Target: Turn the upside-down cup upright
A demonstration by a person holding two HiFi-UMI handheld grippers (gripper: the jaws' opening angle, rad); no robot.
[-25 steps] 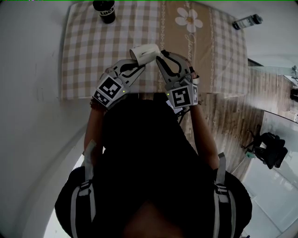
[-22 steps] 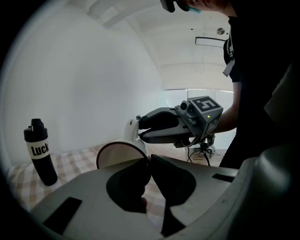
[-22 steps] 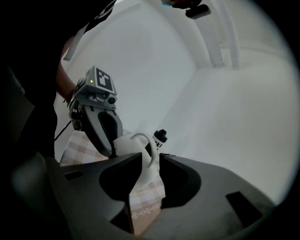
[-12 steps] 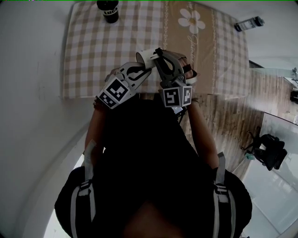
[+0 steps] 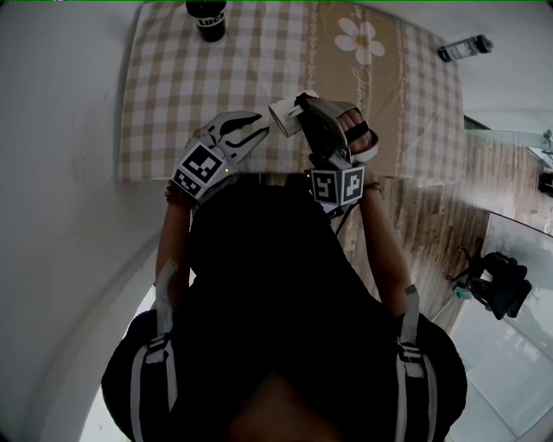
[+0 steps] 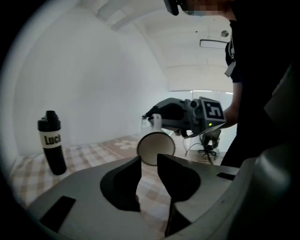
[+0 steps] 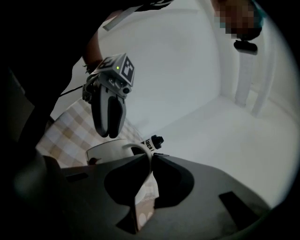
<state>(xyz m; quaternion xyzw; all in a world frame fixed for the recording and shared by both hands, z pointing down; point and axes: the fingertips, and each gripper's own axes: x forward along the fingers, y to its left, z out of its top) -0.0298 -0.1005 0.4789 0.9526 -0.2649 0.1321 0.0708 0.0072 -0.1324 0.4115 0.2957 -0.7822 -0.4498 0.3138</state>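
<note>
Between the right gripper's jaws: the handle of the white cup. These jaws have just been closing and now stand nearly together, pinching the handle loop, so the cup hangs from this tool alone. The cup body sits just to the left of the right tips, lying roughly on its side and, as far as I can judge, lifted clear of the checked tablecloth. Straight ahead of the left gripper, just beyond its tips, I look into the cup's round open mouth. The left jaws have just been opening; a narrow gap shows between them with nothing in it, only cloth below. The left tool is therefore empty and apart from the cup, though close beside it. Far beyond both tools, at the far edge of the cloth, stands a black bottle, well clear of the work. Progress estimate: about halfway. Done: cup is off its rim, gripped by the handle, and tipped to sideways, with the hand-over to the right tool apparently complete. Left to do: roll the right wrist further until the mouth faces up, lower the base flat onto the cloth under the tool, then open the right jaws and back off. Risk noted: a handle-only pinch may let the cup swing during the roll.
</note>
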